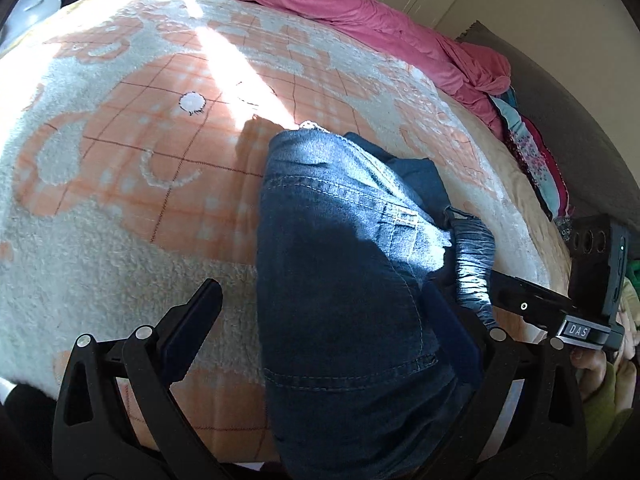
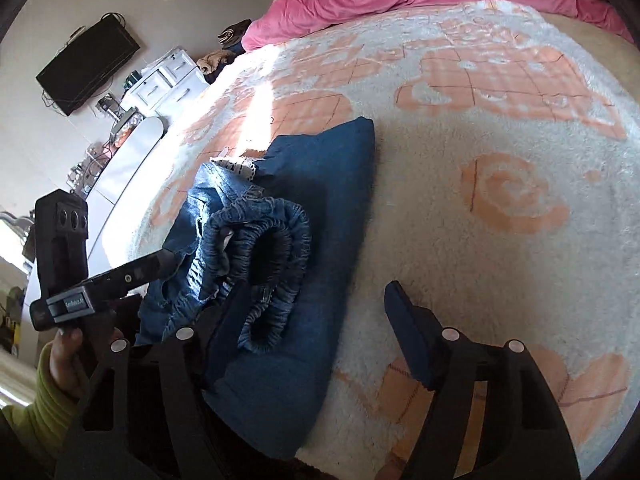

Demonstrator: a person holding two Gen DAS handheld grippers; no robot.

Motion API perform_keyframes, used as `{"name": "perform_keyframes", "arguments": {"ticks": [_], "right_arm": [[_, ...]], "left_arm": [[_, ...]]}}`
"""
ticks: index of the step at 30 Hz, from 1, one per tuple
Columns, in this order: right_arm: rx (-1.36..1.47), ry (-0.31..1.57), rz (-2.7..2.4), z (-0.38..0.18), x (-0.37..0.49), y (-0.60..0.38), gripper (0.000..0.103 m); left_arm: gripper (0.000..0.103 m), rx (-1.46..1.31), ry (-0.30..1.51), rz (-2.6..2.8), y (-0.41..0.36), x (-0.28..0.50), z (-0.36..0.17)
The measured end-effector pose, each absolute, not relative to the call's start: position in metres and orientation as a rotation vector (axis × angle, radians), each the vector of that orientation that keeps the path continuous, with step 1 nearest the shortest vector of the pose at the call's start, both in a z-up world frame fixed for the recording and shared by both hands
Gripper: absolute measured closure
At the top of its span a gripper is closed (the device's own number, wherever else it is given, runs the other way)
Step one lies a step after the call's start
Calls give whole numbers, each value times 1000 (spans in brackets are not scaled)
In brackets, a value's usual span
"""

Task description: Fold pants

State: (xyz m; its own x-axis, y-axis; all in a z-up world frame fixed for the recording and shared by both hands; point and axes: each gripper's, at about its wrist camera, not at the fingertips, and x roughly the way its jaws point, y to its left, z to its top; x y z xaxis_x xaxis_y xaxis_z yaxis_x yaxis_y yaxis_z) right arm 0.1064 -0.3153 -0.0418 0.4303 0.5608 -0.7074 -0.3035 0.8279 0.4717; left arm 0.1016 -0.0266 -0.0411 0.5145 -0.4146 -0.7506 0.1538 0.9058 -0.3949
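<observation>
**Operator:** Left wrist view: what is recorded for the left hand-held gripper [image 1: 320,336]?

**Inspector:** Its fingers are held apart. One finger [image 1: 192,332] is seen over the blanket [image 1: 120,216]; the other is seen at the opposite side of the pants [image 1: 344,280], against the denim. No clamping of the fabric can be confirmed.

**Operator:** Where are the pants located?

**Inspector:** The pants are laid folded on the blanket-covered bed [image 2: 500,208], near its front edge, in a compact denim stack. The elastic waistband [image 2: 264,256] is bunched on top of the stack at the front end. A white lace trim [image 2: 240,166] is visible at the far end.

**Operator:** Right wrist view: state of the right hand-held gripper [image 2: 320,328]?

**Inspector:** Its fingers are spread wide. One finger is placed at the waistband; the other finger [image 2: 412,336] is over bare blanket, apart from the denim. Nothing is gripped.

**Operator:** Other items?

**Inspector:** A pink duvet [image 1: 320,4] is heaped along the far edge of the bed. A wall-mounted television [image 2: 88,68] and a white dresser [image 2: 168,84] are seen beyond the bed's far left corner.
</observation>
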Motion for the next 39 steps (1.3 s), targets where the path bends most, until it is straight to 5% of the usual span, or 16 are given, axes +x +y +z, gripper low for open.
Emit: {"name": "perform_keyframes", "arguments": {"ticks": [7, 9, 13, 14, 21, 39], "right_arm": [[275, 975, 607, -43, 126, -304, 38], [256, 971, 619, -46, 132, -299, 45], [249, 951, 676, -48, 135, -291, 81], [224, 929, 672, -44, 133, -288, 83], [115, 793, 670, -9, 130, -275, 85], [107, 804, 554, -14, 227, -270, 85]], "left_arm": [[11, -250, 987, -347, -38, 117, -48], [21, -234, 983, -341, -42, 121, -50], [43, -201, 978, -353, -51, 121, -46], [48, -195, 975, -354, -53, 120, -44], [61, -177, 925, -361, -54, 130, -21], [61, -131, 897, -315, -62, 215, -18]]}}
